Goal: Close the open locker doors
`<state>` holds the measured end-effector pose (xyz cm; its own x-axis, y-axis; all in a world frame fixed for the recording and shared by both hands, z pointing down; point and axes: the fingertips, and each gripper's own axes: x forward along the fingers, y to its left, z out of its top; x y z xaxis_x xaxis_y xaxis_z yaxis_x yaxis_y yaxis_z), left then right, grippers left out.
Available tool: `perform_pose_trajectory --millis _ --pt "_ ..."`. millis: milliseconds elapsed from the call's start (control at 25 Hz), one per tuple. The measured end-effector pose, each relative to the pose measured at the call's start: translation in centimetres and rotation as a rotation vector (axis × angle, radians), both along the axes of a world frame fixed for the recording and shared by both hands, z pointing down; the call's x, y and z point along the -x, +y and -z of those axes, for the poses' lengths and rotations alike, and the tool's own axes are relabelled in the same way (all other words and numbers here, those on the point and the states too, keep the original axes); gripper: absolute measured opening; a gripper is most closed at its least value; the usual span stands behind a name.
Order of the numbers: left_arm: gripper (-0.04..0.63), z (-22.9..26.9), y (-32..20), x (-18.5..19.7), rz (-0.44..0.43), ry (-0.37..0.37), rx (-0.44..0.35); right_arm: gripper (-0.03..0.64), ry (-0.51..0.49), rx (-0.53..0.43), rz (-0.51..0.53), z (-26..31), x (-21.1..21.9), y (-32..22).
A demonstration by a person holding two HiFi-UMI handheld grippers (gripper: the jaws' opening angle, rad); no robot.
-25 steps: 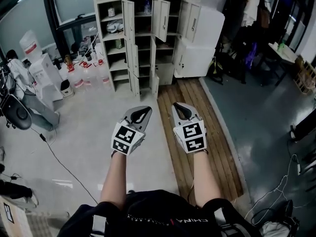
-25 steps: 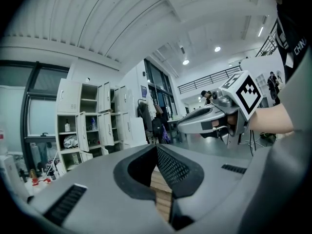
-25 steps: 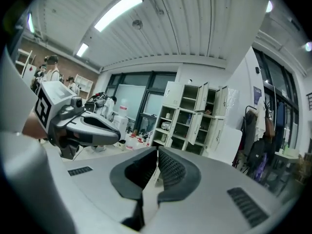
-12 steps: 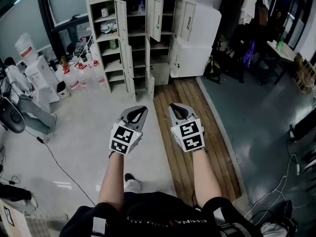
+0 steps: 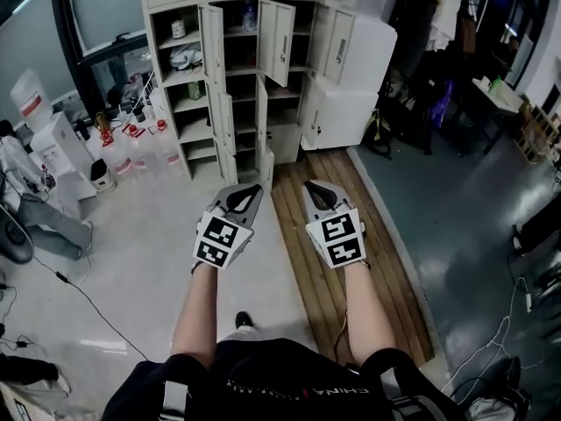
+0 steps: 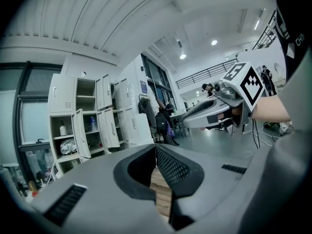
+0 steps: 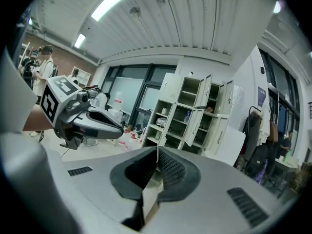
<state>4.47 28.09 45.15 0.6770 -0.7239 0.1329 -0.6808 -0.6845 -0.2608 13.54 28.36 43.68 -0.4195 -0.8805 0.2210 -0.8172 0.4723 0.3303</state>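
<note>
Over the last second the lockers (image 5: 230, 68) have grown larger at the far end of the head view. The floor has slid toward the near edge and a shoe (image 5: 243, 320) now shows between the arms. I take this to mean the person has been walking toward the lockers with both grippers carried ahead. The job is still at the approach: no door has been touched, and the lockers remain well apart from both grippers.

Several doors (image 5: 213, 44) stand swung out. From left to right, there are two in the left column, a tall one at the upper middle (image 5: 280, 29) with a lower one beneath it, and one ajar further right (image 5: 338, 44). The nearest of them are probably the low ones, just beyond the far end of the plank strip (image 5: 329, 261).

The left gripper (image 5: 250, 190) is held out on a straight forearm, close to level and aimed at the lockers. Its own view shows the tips clenched together with nothing between them. The right gripper (image 5: 315, 187) rides just beside it over the planks, parallel and at the same reach. It is also pointing a little below level, and its jaws are likewise pressed closed and empty. The two have kept their side-by-side spacing through the walk.
</note>
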Motion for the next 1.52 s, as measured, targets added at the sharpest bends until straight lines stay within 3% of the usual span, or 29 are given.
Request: perform_pose_trajectory --millis 360,720,1080,1520 --pt "0.020 0.3 -10.1 5.6 -0.050 0.013 0.011 0.032 0.006 0.024 -0.035 0.1 5.5 -10.1" --pt "0.020 -1.1 -16.1 9.4 -0.061 0.030 0.039 0.032 0.023 0.069 -0.048 -2.0 9.3 -15.7" --pt "0.020 -3.3 -21.8 9.5 -0.038 0.049 0.072 0.032 -0.001 0.092 -0.034 -3.6 9.0 -22.0" --pt "0.020 -1.7 -35.5 6.7 0.017 0.028 0.060 0.032 -0.005 0.073 0.022 -2.1 6.5 -37.0"
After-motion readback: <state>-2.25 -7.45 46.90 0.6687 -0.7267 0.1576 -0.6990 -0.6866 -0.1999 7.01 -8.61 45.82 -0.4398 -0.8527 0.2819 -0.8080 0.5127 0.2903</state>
